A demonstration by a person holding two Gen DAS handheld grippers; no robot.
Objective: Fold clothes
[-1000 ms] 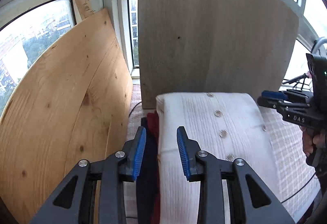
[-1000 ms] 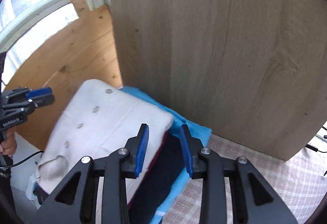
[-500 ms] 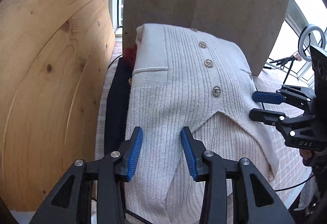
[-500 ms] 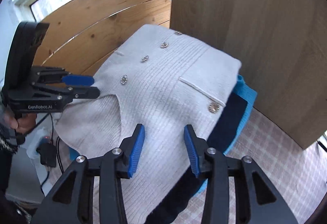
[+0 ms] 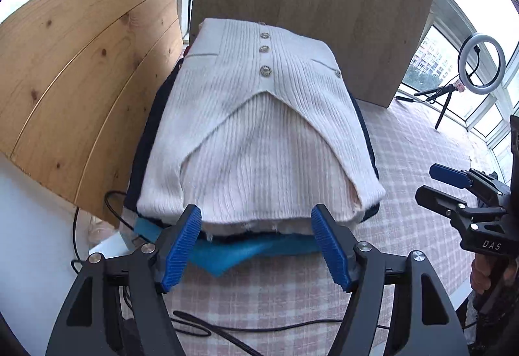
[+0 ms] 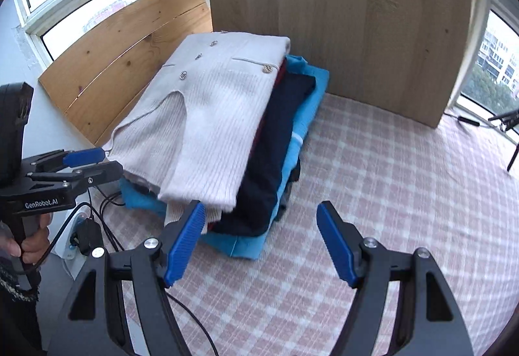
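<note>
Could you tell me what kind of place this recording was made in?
Probably an enclosed balcony or sunroom in a high flat, used as a recording corner: wraparound windows overlook apartment blocks, folded clothes sit on a checked cloth, and a ring light stands nearby.

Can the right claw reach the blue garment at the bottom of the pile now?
Probably yes. The right claw is open and empty, and the blue garment's near corner sticks out from under the pile onto the cloth just ahead of it, with nothing between.
</note>
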